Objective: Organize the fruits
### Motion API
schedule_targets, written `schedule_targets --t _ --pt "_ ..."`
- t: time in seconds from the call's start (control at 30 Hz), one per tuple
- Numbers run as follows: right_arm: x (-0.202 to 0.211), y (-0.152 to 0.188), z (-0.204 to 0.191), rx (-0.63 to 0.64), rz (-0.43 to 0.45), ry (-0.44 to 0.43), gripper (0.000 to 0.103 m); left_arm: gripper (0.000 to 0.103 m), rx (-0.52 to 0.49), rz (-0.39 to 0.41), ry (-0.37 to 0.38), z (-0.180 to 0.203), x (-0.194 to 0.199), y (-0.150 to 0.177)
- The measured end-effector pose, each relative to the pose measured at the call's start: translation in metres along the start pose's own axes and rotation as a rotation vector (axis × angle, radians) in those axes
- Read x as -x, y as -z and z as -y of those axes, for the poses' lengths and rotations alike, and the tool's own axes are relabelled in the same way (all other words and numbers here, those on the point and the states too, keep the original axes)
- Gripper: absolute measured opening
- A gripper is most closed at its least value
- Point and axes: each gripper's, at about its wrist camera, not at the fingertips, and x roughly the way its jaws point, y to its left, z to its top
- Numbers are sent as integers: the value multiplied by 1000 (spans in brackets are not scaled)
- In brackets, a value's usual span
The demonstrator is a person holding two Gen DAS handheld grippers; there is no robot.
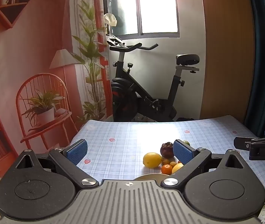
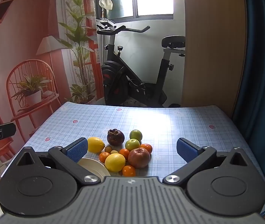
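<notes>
Looking through my right wrist view, I see the whole fruit pile (image 2: 125,153) beside the plate (image 2: 93,166) on the table (image 2: 197,130); the left view hides half. Both grippers, left (image 1: 129,152) and right (image 2: 131,150), tilt downward, wide open, empty.

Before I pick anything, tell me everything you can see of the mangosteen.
The mangosteen is a round, dark purple-brown fruit with a dull, smooth-looking rind. It sits upright on the checked tablecloth, its brownish, dried calyx lobes on top. It lies at the far edge of the fruit pile, beside the far lemon and left of the two green apples. It looks whole; whether it touches its neighbours is unclear. In the left wrist view a claw pad partly covers it. Nothing grips it.
</notes>
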Motion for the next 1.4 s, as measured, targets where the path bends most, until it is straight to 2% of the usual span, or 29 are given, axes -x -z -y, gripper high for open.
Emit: schedule_targets --t 0.23,1.4 --pt "1 1 1 0 14 9 103 100 7 -5 -6 2 3 -7" --pt "8 -2 4 -10 47 27 103 100 -5 29 22 -2 5 2"
